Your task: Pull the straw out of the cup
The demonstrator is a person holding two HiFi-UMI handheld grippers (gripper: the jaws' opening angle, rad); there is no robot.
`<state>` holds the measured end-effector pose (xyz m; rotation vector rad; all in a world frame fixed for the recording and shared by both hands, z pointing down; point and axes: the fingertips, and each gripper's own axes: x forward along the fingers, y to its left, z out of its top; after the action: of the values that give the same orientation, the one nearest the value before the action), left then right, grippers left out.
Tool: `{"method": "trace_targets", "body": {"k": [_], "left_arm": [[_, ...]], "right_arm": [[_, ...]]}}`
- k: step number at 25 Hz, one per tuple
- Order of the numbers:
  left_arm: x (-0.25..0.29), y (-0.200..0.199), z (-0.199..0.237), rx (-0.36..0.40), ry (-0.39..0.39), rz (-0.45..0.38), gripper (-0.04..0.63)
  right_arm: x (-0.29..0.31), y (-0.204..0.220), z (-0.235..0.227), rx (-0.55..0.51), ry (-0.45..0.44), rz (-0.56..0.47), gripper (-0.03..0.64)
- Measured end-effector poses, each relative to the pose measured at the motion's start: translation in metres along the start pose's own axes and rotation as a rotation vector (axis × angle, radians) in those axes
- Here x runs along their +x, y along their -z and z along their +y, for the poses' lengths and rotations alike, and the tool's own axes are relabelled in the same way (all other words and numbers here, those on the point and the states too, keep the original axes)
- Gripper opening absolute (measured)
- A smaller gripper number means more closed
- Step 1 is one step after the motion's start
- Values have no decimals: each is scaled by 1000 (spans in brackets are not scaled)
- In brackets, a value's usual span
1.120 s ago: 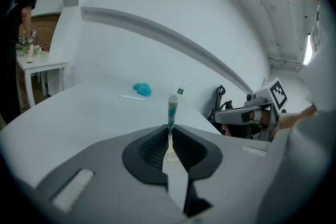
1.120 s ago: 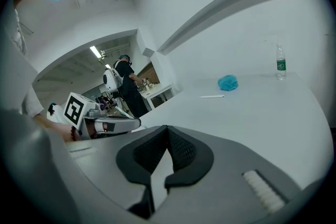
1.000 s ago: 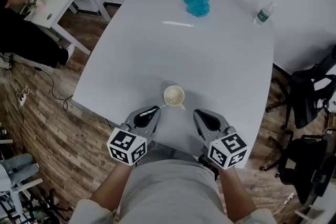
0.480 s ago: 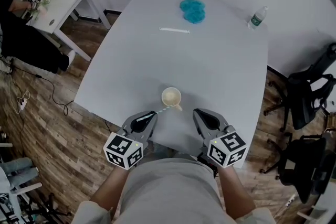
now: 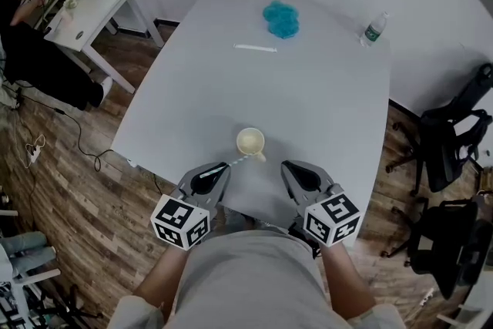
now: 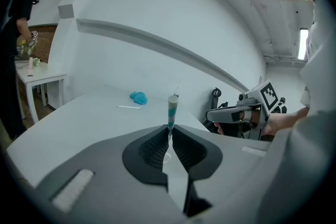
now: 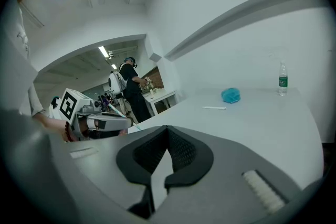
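Note:
A cream cup (image 5: 251, 142) stands near the front edge of the grey table (image 5: 323, 104). My left gripper (image 5: 225, 166) is shut on a teal-and-white striped straw (image 5: 238, 161), whose free end lies just at the cup's near rim. In the left gripper view the straw (image 6: 172, 107) sticks up from between the closed pads of the left gripper (image 6: 169, 131); the cup is hidden below the jaws. My right gripper (image 5: 290, 166) hovers right of the cup, jaws together and empty. Its own view shows the right gripper (image 7: 167, 129) shut on nothing.
A white stick (image 5: 255, 48), a blue cloth (image 5: 280, 18) and a water bottle (image 5: 371, 30) lie at the table's far side. A small white table (image 5: 85, 8) with a person beside it stands at the left. Black office chairs (image 5: 454, 135) are on the right.
Both grippers have risen slightly, the left one carrying the straw with it. The cup has not moved.

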<state>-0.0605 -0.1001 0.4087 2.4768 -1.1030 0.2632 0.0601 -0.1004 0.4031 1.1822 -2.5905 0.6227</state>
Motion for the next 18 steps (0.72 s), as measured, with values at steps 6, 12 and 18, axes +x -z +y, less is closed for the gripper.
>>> {"method": "trace_targets", "body": {"k": [6,12,18], "left_arm": [[-6,-1,-8,9,6,-10,44],[-9,-1,-11,8,9,-9,44],[-13,-2,-13,12,11,-12,44]], "right_arm": [[-1,-3,6,-6,-12,-16,5],[-4,-1,10,-5,-9,-24,5],[-6,0,12,-3,-7,-23,5]]}}
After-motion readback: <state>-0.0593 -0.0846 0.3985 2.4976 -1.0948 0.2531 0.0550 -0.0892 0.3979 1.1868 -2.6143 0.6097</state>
